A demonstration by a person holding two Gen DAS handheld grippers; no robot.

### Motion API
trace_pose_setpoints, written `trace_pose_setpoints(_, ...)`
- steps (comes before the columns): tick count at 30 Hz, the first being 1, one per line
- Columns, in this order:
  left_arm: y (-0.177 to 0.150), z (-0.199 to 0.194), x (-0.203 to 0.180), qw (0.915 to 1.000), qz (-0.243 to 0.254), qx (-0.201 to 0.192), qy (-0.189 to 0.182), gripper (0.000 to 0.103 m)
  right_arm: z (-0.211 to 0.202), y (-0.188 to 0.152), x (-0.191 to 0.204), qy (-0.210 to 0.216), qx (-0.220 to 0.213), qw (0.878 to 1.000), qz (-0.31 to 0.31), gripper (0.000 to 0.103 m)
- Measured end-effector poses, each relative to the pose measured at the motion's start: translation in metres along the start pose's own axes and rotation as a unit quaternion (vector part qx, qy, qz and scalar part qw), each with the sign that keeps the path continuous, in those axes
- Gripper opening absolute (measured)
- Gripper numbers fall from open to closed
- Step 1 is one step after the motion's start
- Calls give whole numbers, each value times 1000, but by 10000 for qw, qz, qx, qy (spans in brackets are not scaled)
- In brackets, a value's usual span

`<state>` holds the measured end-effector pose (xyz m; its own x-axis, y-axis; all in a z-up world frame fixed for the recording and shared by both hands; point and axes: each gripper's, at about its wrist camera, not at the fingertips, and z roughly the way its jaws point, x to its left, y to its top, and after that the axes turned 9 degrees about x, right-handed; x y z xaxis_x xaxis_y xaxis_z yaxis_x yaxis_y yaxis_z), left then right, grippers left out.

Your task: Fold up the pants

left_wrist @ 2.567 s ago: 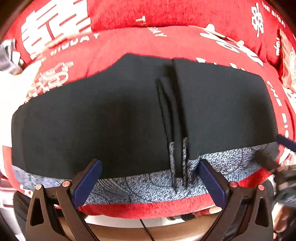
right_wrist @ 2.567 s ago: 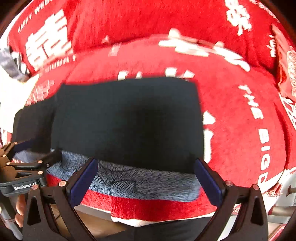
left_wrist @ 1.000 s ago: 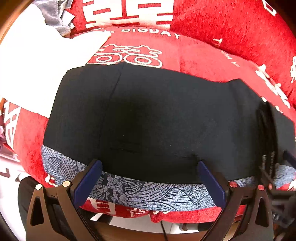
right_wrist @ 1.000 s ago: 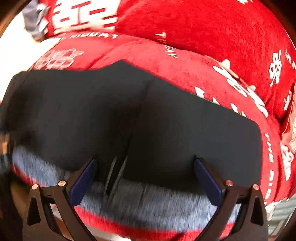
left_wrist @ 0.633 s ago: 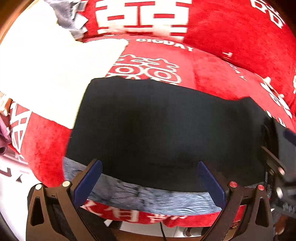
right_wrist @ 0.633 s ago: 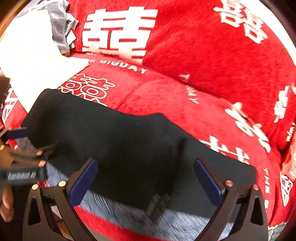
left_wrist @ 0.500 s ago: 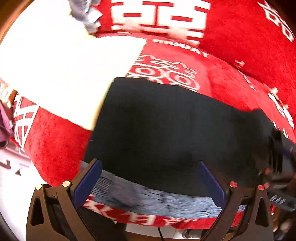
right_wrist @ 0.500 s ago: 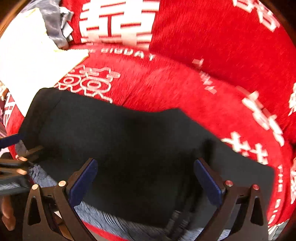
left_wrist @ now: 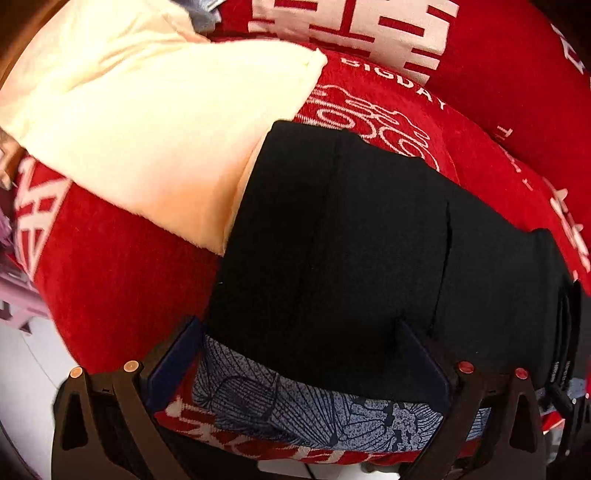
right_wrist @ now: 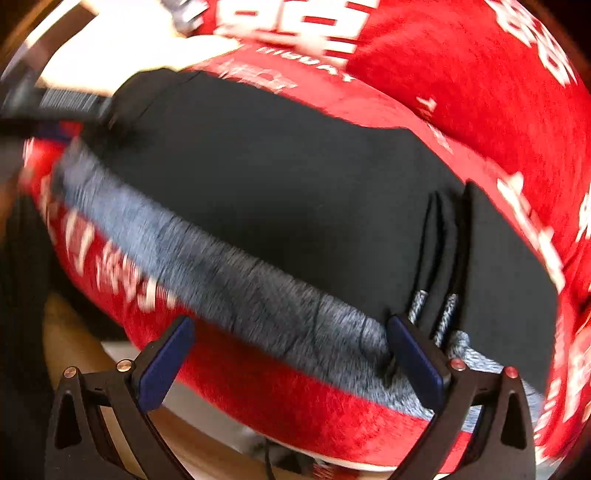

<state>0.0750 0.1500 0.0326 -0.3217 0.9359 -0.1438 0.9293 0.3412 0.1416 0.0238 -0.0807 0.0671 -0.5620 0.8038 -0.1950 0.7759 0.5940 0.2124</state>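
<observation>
Pants (left_wrist: 369,236): matt black cloth, smooth; grey-blue printed band (left_wrist: 295,402), fine weave.
Red cover (left_wrist: 122,251): plush, napped, white lettering.
Cream blanket (left_wrist: 147,122): soft fleece.
Gripper frame (left_wrist: 107,424): matt black plastic, copper-toned rivets.

From where I'm steering, nearly everything around the work is a plush red sofa cover (left_wrist: 122,266) printed with big white double-happiness characters and the words "BIG DAY", spread over the seat and up a back cushion (right_wrist: 461,74) in the same fabric. A cream fleece blanket (left_wrist: 147,122) lies across the seat's left part, brightly lit, with a bit of grey cloth (left_wrist: 201,7) bunched behind it at the top edge. Below the seat's front edge I can make out pale floor (left_wrist: 33,354) in the left view and something tan, wood-coloured (right_wrist: 74,354), in the right, which is blurred.
</observation>
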Motion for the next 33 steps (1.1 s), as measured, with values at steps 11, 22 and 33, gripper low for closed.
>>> trace_pose_setpoints(11,-3,-1,0,9997,214,-67,-97,103,21,141,-36,812,38,9923,-934,103)
trace_pose_setpoints(22,-8,-6,9,9933,1057,58,-473,103,81,205,-10,2837,1163,9234,-2311,90)
trace_pose_setpoints(33,29,-29,52,9540,2075,160,-2158,103,-4,167,-18,2276,-122,9269,-2983,14)
